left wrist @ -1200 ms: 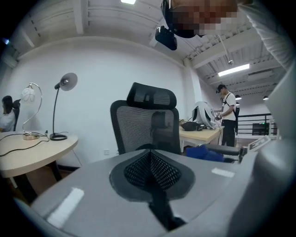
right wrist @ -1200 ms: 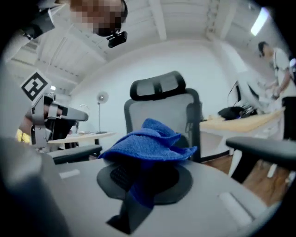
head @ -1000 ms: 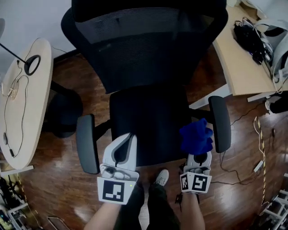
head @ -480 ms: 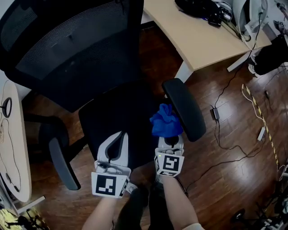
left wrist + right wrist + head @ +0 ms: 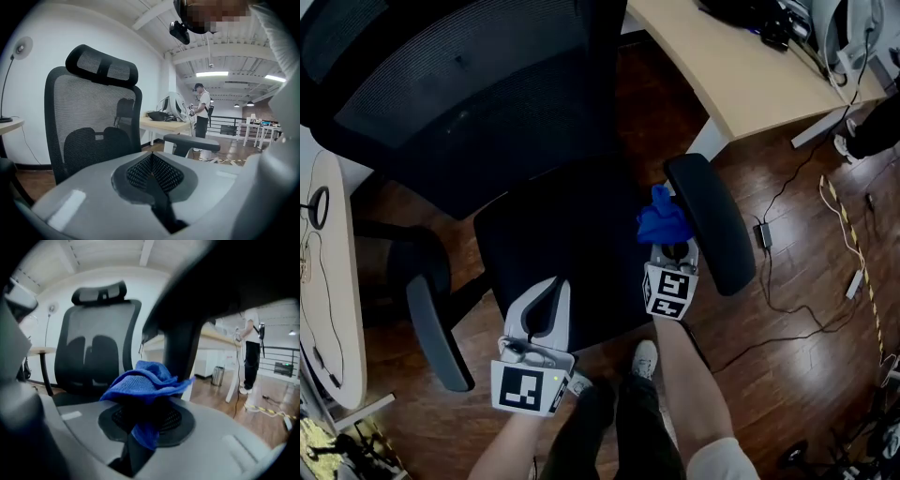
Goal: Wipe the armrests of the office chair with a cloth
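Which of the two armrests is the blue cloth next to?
The armrest on the desk side: the blue cloth in the right gripper sits beside it. The other armrest lies across the seat.

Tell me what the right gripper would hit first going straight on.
Most likely the right-hand armrest: its dark bulk stands just behind the blue cloth clamped in the right gripper. Depth is hard to judge.

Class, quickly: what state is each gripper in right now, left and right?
Left gripper: shut, with nothing between its jaws.
Right gripper: shut on the blue cloth.
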Motion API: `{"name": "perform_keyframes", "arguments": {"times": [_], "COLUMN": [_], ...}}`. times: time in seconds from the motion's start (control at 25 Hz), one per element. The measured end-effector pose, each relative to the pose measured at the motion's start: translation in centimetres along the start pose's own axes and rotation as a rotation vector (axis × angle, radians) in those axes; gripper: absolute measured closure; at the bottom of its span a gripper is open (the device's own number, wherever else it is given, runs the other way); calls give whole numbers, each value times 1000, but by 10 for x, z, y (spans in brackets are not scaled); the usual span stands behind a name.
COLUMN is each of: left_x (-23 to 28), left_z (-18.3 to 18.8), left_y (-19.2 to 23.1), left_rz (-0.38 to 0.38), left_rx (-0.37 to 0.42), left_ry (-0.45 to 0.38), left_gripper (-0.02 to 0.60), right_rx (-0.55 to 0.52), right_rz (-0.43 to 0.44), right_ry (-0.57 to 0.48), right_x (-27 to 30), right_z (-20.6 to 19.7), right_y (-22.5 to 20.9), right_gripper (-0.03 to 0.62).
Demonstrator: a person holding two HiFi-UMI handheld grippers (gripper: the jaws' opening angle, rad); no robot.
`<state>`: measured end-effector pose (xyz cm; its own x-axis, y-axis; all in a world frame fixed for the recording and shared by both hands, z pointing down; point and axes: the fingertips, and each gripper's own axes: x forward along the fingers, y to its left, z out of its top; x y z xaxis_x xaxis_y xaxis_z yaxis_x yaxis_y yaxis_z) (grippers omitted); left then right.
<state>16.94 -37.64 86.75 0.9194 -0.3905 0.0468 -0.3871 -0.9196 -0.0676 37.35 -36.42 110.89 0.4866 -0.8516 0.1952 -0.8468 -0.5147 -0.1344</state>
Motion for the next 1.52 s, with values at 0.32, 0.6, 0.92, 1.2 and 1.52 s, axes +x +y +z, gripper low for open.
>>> {"name": "perform_keyframes", "arguments": {"times": [0.32,0.6,0.92,1.2,1.52], "left_x": [-31,-53,-18,-91,-143], "left_z": [-24,47,310,469,527], "left_y": [25,44,16,4,15], "left_rz": [41,102,68,31,36], "left_rx": [9,-55,-60,-26,111], "left_ry": [56,204,92,67,-66], "left_gripper": [577,577,578,577,577], "right_rx": [8,-39,20,34,3], "right_rz": [93,262,161,175,296], "right_ry": [120,-274,-415,-387,-394], "right_x": [21,-139,-208,-307,-367], "right_z": [-39,257,520,653,708], "right_y": [16,101,81,79,102], "right_gripper": [513,513,511,510,507]}}
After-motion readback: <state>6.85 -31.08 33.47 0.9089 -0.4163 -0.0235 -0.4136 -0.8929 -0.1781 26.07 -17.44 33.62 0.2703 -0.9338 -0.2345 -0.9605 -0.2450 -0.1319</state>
